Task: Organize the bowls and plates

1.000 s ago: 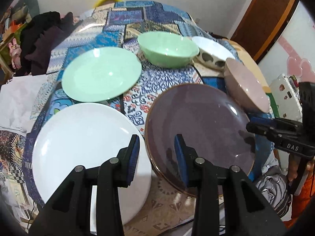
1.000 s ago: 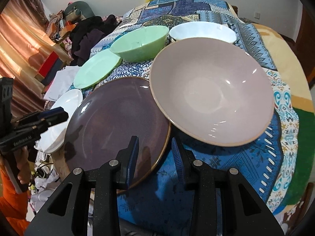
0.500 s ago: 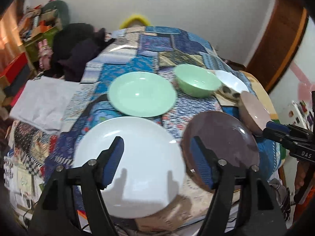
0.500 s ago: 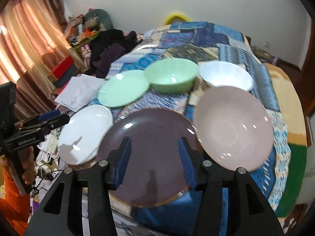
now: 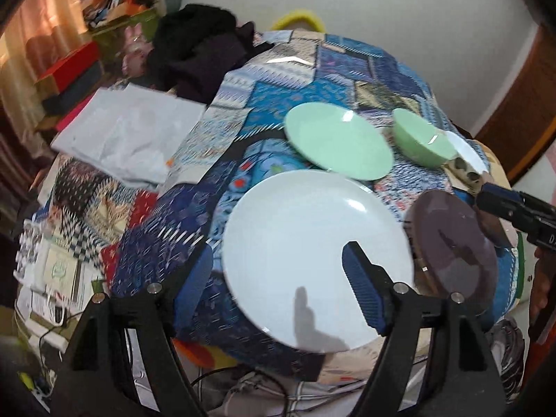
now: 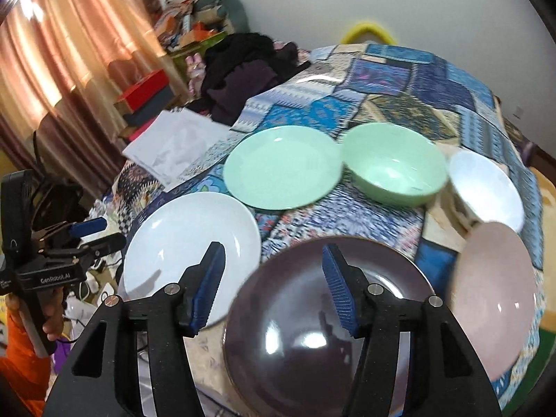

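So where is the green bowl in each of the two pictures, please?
Left wrist view: the green bowl is in the upper right, beyond the white plate and right of the green plate.
Right wrist view: the green bowl is right of centre, above the dark plate, between the green plate and the white bowl.
Shared landmark: the green plate, just left of the bowl in both views.

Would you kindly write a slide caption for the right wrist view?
Open right gripper hovering above a dark purple plate, beside white and green plates.
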`<move>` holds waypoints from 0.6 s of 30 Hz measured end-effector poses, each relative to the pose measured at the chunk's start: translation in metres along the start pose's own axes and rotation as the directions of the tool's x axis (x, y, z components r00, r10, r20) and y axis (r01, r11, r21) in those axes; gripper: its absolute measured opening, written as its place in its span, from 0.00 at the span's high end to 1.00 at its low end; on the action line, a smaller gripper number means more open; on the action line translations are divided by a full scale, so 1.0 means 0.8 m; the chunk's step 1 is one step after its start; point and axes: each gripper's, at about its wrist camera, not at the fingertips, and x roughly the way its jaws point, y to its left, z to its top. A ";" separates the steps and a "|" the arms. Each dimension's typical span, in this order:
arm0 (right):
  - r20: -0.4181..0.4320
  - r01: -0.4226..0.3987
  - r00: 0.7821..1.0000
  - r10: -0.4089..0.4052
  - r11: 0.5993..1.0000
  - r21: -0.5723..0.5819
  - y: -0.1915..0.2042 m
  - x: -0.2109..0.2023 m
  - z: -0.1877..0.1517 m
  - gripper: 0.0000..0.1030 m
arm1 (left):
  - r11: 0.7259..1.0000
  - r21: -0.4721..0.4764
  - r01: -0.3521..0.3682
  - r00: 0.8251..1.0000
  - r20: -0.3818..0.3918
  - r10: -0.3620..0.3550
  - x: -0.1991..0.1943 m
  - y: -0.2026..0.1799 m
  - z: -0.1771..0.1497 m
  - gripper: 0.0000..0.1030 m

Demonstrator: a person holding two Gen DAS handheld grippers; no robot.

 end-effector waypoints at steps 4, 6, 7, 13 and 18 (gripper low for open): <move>-0.050 -0.020 0.999 0.018 0.999 -0.036 0.011 0.027 0.009 0.47 | 0.999 -0.037 0.007 0.999 -0.045 -0.009 0.014 0.016 -0.008 0.26; -0.081 -0.027 0.996 0.023 0.998 -0.050 0.015 0.042 0.012 0.47 | 0.999 -0.048 0.011 0.998 -0.066 -0.014 0.021 0.022 -0.012 0.26; -0.093 -0.028 0.995 0.023 0.998 -0.057 0.017 0.049 0.014 0.47 | 0.998 -0.054 0.011 0.997 -0.077 -0.016 0.024 0.026 -0.015 0.26; -0.176 -0.052 0.984 0.040 0.997 -0.062 0.020 0.091 0.017 0.47 | 0.995 -0.092 0.028 0.991 -0.130 -0.040 0.042 0.036 -0.027 0.32; -0.232 -0.073 0.971 0.057 0.995 -0.061 0.019 0.114 0.021 0.53 | 0.991 -0.117 0.057 0.983 -0.167 -0.077 0.053 0.038 -0.033 0.45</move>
